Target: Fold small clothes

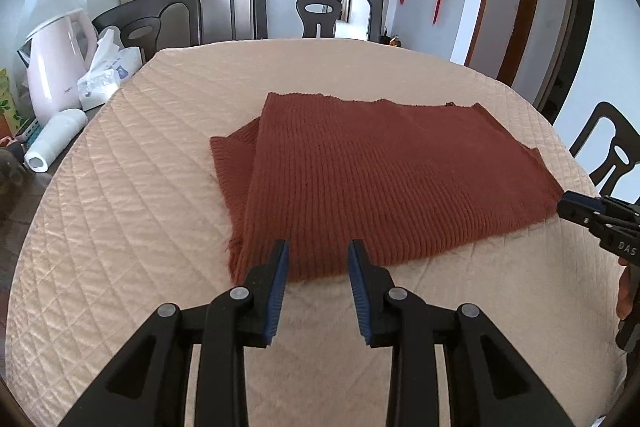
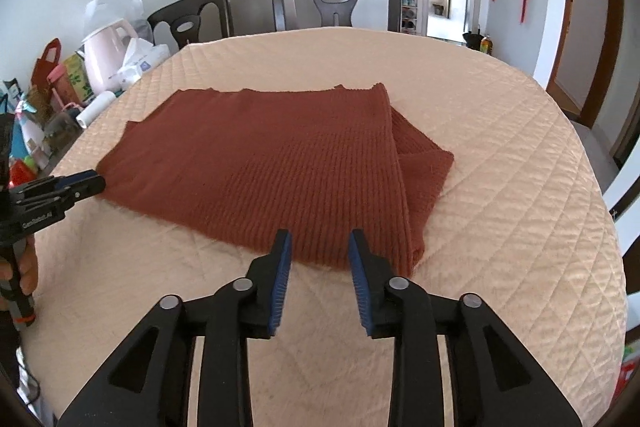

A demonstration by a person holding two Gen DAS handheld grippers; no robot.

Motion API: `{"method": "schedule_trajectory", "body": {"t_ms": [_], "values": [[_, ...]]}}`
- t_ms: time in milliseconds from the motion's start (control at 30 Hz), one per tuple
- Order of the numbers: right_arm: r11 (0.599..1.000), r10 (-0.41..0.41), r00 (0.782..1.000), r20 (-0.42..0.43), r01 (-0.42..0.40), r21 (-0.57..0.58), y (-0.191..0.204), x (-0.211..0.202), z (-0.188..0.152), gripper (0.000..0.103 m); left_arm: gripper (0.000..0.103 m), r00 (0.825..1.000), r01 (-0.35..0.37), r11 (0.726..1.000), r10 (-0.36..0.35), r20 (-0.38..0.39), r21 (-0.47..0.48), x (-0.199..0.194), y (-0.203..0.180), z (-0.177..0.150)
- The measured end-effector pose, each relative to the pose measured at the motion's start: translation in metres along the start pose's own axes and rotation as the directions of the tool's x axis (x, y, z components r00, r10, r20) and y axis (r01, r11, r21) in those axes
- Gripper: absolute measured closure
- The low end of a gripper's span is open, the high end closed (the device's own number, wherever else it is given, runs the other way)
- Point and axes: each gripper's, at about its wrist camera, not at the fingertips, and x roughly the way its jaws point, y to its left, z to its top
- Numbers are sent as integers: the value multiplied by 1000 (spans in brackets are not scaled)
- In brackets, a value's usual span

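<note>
A rust-brown ribbed knit garment (image 1: 380, 175) lies folded flat on the quilted beige table cover (image 1: 132, 195); it also shows in the right wrist view (image 2: 272, 167). A sleeve sticks out at each side fold. My left gripper (image 1: 318, 251) is open, its tips at the garment's near left corner. My right gripper (image 2: 320, 241) is open, its tips at the near right corner. Each gripper shows at the edge of the other's view, the right one (image 1: 568, 205) and the left one (image 2: 94, 183), beside the garment's near edge.
A pink kettle (image 1: 56, 67), tissue pack (image 1: 108, 71) and white roll (image 1: 56, 139) crowd the table's left edge. Dark chairs (image 1: 316, 7) stand at the far side, another chair (image 1: 612, 151) at the right. The cover (image 2: 500, 187) spreads wide around the garment.
</note>
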Motion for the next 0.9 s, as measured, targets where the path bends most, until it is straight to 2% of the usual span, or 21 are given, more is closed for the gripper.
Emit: {"method": "schedule_trajectory", "body": {"t_ms": [133, 333, 467, 567, 767, 900], "values": [[1000, 8, 1000, 2, -8, -14, 6, -11, -11, 70, 69, 1000, -20, 1000, 20, -6, -1, -7, 3, -13], [999, -21, 1000, -16, 20, -46, 15, -16, -30, 70, 69, 998, -53, 999, 53, -17, -6, -14, 7, -33], [998, -40, 999, -37, 38, -60, 19, -12, -40, 70, 68, 998, -67, 998, 67, -13, -12, -18, 9, -36], [996, -67, 996, -52, 64, -65, 21, -9, -45, 70, 63, 997, -79, 997, 79, -25, 1, -19, 8, -38], [993, -94, 994, -59, 90, -74, 22, -10, -49, 69, 62, 995, -80, 997, 80, -53, 5, -17, 8, -45], [992, -103, 993, -60, 98, -76, 23, -10, -49, 68, 58, 995, -80, 997, 80, -63, 5, -16, 8, -45]]}}
